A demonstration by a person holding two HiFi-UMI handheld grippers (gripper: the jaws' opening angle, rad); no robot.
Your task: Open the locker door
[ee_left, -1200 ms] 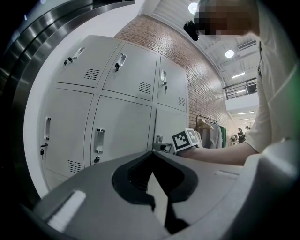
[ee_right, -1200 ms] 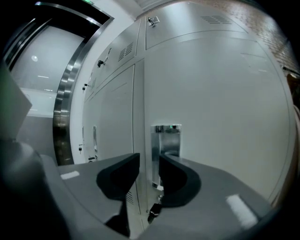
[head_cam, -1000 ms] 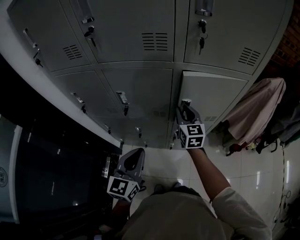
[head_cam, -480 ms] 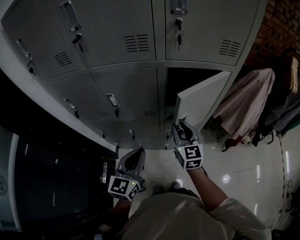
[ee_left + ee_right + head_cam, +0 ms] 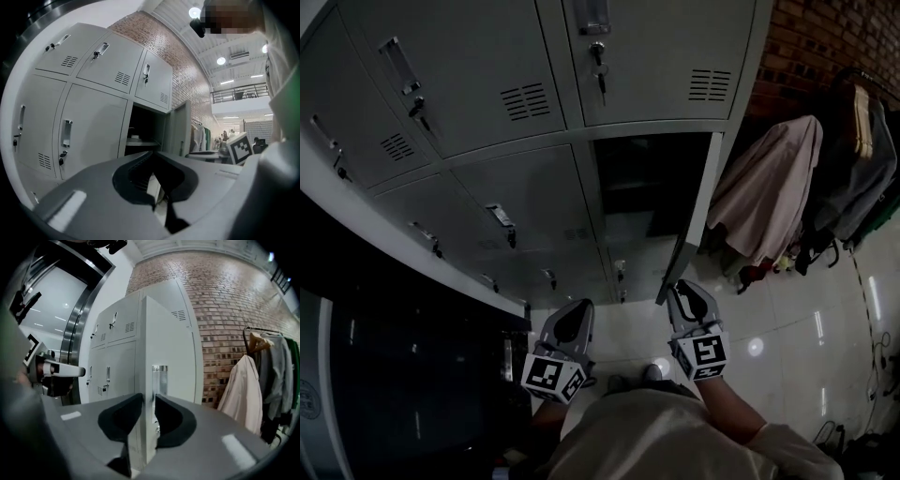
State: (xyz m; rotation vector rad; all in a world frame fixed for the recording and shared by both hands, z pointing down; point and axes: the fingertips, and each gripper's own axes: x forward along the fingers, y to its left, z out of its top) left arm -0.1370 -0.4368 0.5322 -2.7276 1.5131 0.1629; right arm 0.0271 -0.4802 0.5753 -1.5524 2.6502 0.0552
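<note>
Locker door (image 5: 694,220), swung out edge-on from its dark compartment (image 5: 642,178), runs from 1 o'clock down to the right gripper (image 5: 682,289), whose jaws, just closing, pinch its free edge, while the left gripper (image 5: 572,314), pressed together and empty, hangs at its 9 o'clock

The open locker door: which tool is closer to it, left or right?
Right. The right tool holds the edge of the locker door between its jaws, which have just been closing. The left tool hangs apart, off to the door's left.
</note>
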